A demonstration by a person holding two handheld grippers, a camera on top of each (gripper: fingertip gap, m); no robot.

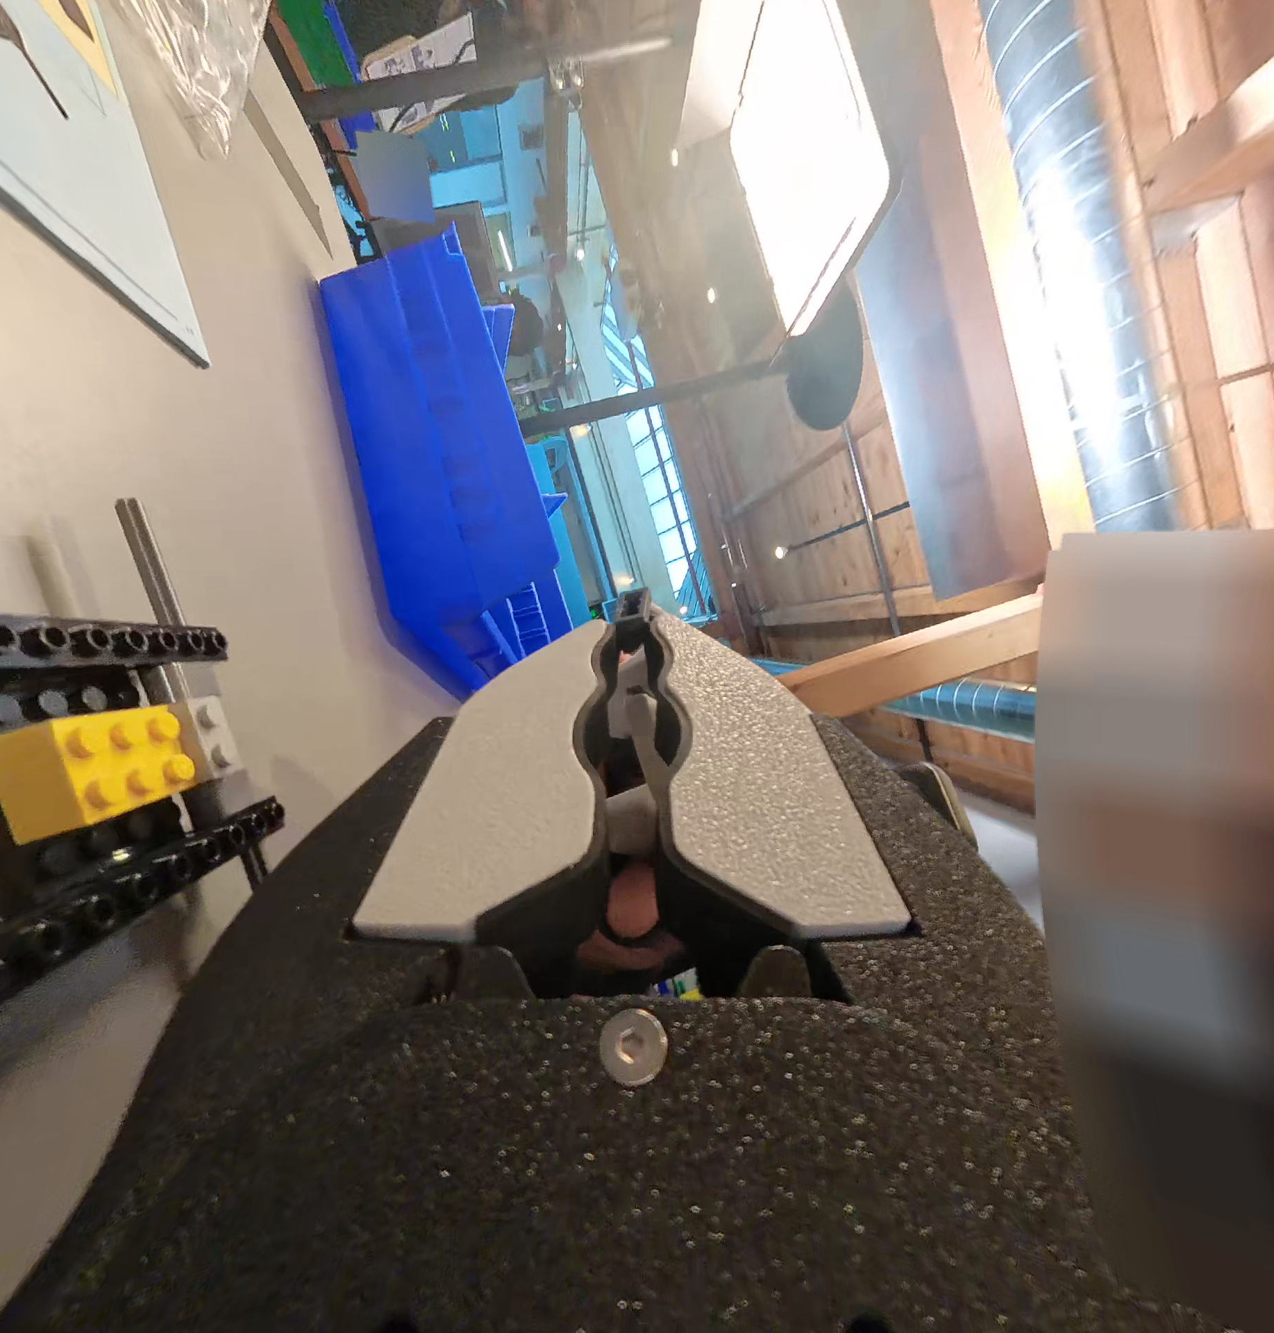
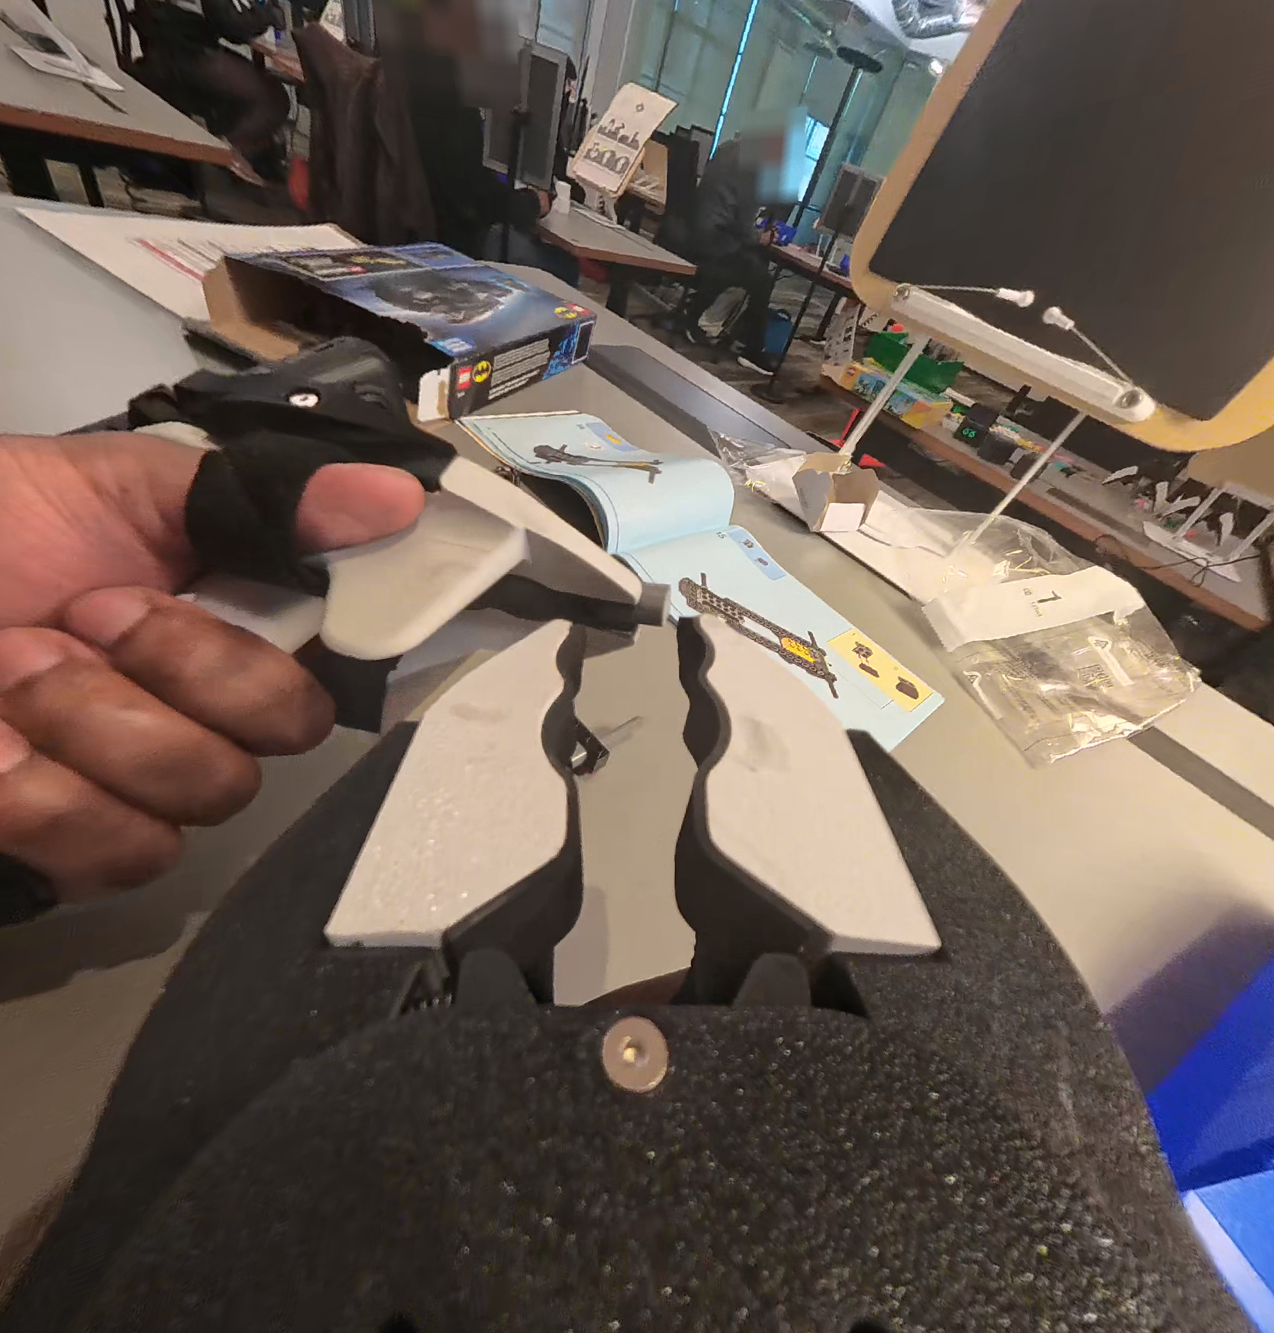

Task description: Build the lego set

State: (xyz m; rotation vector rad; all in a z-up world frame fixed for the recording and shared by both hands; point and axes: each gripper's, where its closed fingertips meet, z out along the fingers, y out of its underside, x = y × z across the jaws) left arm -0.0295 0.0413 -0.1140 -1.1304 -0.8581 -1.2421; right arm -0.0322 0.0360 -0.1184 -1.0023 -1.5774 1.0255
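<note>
- Two handheld grippers show: the left gripper (image 1: 632,635) is tilted on its side, so its view has the table surface (image 1: 273,505) running up the left edge; the right gripper (image 2: 623,627) looks level across the table (image 2: 1052,829).
- One small black brick piece (image 1: 632,609) is clamped at the very tips of the left gripper. Its long axis runs along the fingers and its open, hollow end sticks out past them, pointing forward. A grey part (image 1: 630,710) lies behind it between the pads.
- In the right wrist view the left gripper (image 2: 648,602) comes in from the left, held by a hand (image 2: 114,613), its grey-tipped end pointing right, just above and between the right gripper's tips.
- Right gripper's jaws stand apart with nothing pressed between them; one small dark piece (image 2: 594,750) lies on the table seen through the gap.
- One black-and-yellow brick assembly (image 1: 93,764) stands beside the left gripper.
- One open instruction booklet (image 2: 691,548), one box (image 2: 432,317), two clear bags (image 2: 1066,663) and stacked blue bins (image 1: 432,447) lie farther off.
</note>
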